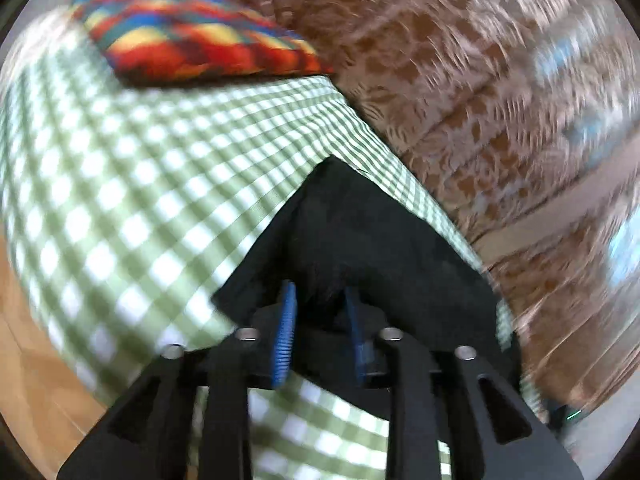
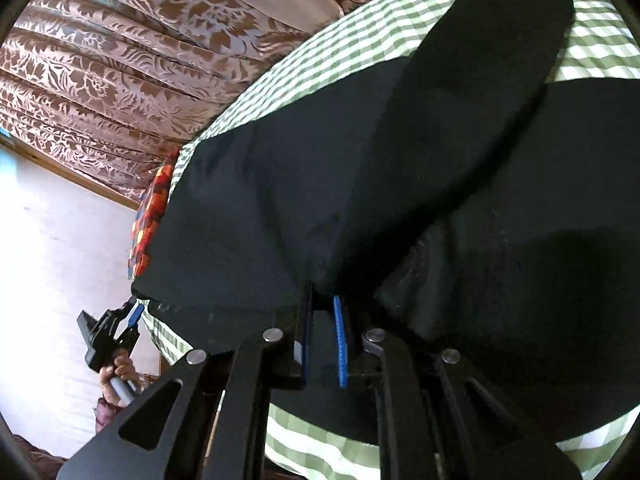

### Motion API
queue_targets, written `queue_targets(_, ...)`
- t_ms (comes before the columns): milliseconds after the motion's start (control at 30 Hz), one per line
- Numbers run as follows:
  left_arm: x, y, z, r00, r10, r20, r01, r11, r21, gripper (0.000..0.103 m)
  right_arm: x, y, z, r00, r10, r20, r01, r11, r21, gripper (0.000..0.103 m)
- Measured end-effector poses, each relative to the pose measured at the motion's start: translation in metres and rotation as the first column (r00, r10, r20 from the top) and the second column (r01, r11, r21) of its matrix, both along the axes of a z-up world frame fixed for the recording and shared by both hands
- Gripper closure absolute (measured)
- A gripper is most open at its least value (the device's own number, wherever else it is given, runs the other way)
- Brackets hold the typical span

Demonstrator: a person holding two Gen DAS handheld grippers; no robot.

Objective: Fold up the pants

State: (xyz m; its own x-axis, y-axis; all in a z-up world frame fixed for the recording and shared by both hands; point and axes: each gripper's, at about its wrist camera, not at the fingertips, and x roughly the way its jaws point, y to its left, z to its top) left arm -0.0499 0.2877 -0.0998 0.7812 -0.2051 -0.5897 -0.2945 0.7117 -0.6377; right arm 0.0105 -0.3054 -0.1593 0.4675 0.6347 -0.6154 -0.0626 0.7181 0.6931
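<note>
The black pants (image 2: 360, 168) lie across a green-and-white checked cloth (image 2: 360, 28). One leg (image 2: 500, 40) stretches away to the upper right. My right gripper (image 2: 324, 300) is shut on an edge of the pants and lifts it. My left gripper (image 1: 320, 300) is shut on another corner of the pants (image 1: 360, 232), above the checked cloth (image 1: 140, 160). The left gripper also shows in the right wrist view (image 2: 134, 312), at the far left end of the pants' edge, held by a hand.
A multicoloured cushion (image 1: 192, 32) lies on the checked cloth at the far side. Brown floral curtains (image 1: 480, 80) hang behind. A white wall (image 2: 60, 240) and a wooden floor (image 1: 24, 360) are at the sides.
</note>
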Motion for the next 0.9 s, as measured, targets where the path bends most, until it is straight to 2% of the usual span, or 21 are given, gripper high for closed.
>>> queue_targets(100,-0.015,0.008,0.001,0.999,0.021,0.03,-0.018,0.995,-0.101,0.074,0.005,-0.001,0.0,1.0,-0.009,-0.004,0.009,1.0,0.002,0.094)
queue_targets(133,-0.017,0.011,0.001,0.998,0.025,0.049,-0.017,0.988,-0.152,0.069,0.002,-0.001,-0.001,1.0,-0.01,-0.005,0.01,1.0,0.003,0.094)
queue_targets(167,-0.015,0.012,0.004,0.998,0.027,0.058,-0.016,0.984,-0.18,0.055,0.002,0.0,-0.003,1.0,-0.012,-0.006,0.012,1.0,0.005,0.094)
queue_targets(200,-0.012,0.014,0.004,0.997,0.033,0.065,-0.017,0.975,-0.222,0.05,0.002,-0.001,-0.003,1.0,-0.013,-0.006,0.013,1.0,0.009,0.094)
queue_targets(267,-0.001,0.014,0.004,0.998,0.033,0.049,-0.019,0.963,-0.267,0.05,0.0,-0.003,-0.003,1.0,-0.016,-0.005,0.016,1.0,0.017,0.094)
queue_targets(367,0.018,0.006,0.005,1.0,0.023,0.021,-0.016,0.96,-0.279,0.05,-0.001,-0.004,0.003,1.0,-0.016,0.014,0.015,0.999,0.03,0.094)
queue_targets(467,0.037,-0.005,0.001,0.999,0.007,-0.047,-0.019,0.961,-0.277,0.05,-0.004,-0.007,0.018,0.998,-0.009,0.059,0.006,0.999,0.046,0.094)
queue_targets(633,0.063,-0.016,-0.009,0.981,0.025,-0.19,-0.07,0.97,-0.233,0.05,-0.011,-0.015,0.04,0.992,-0.008,0.127,-0.001,0.998,0.065,0.094)
queue_targets(700,0.065,-0.016,-0.013,0.975,0.039,-0.219,-0.092,0.967,-0.238,0.05,-0.013,-0.02,0.049,0.987,-0.015,0.157,0.002,0.997,0.079,0.095)
queue_targets(733,0.067,-0.017,-0.011,0.973,0.053,-0.223,-0.105,0.968,-0.228,0.051,-0.014,-0.021,0.053,0.985,-0.016,0.171,0.002,0.997,0.083,0.095)
queue_targets(767,0.067,-0.016,-0.009,0.972,0.066,-0.225,-0.115,0.971,-0.212,0.061,-0.014,-0.022,0.056,0.984,-0.018,0.178,0.003,0.996,0.085,0.095)
queue_targets(800,0.068,-0.016,-0.008,0.97,0.076,-0.231,-0.123,0.973,-0.197,0.076,-0.015,-0.024,0.058,0.982,-0.02,0.187,0.003,0.996,0.089,0.095)
queue_targets(900,0.078,-0.013,0.006,0.978,0.08,-0.195,-0.113,0.98,-0.164,0.093,-0.01,-0.026,0.065,0.979,-0.021,0.202,0.002,0.996,0.09,0.096)
